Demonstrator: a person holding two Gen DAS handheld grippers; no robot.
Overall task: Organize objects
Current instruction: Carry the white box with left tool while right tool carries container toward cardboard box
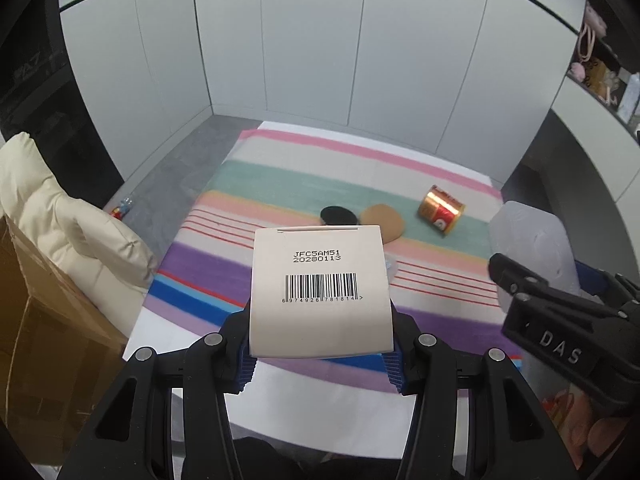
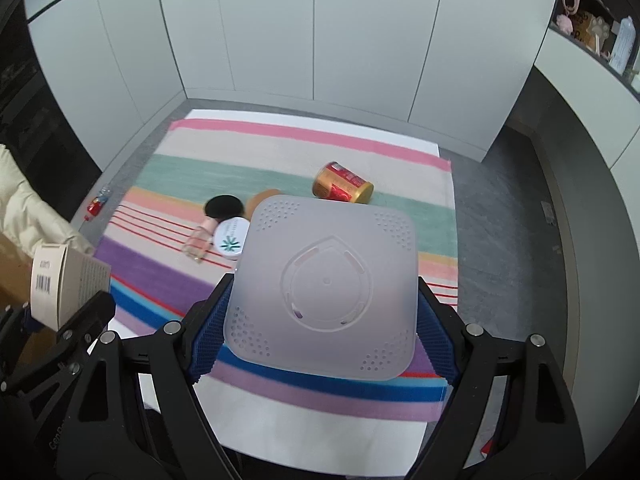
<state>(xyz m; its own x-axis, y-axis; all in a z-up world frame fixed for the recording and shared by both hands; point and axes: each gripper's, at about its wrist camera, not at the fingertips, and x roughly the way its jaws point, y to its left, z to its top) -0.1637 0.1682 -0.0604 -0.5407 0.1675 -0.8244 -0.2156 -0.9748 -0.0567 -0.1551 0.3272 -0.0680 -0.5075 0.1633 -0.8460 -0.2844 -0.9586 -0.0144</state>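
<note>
My left gripper point(image 1: 320, 354) is shut on a beige carton point(image 1: 320, 292) with a barcode, held up above the striped cloth point(image 1: 280, 184). My right gripper point(image 2: 322, 340) is shut on a frosted square plastic container point(image 2: 326, 284), bottom facing the camera, also lifted above the cloth. On the cloth lie a gold and red can point(image 2: 342, 188) on its side, a black puff point(image 2: 224, 205), a tan puff point(image 1: 386, 218), a small pink bottle point(image 2: 200, 240) and a round white jar point(image 2: 231, 239). The carton point(image 2: 60, 284) shows at the left of the right wrist view.
A cream padded jacket point(image 1: 60, 216) lies over a cardboard box point(image 1: 44, 320) at the left. A small bottle point(image 2: 96, 204) lies on the grey floor beside the table. White cabinet panels point(image 2: 280, 32) stand behind; shelves with trinkets point(image 2: 592, 28) are at the upper right.
</note>
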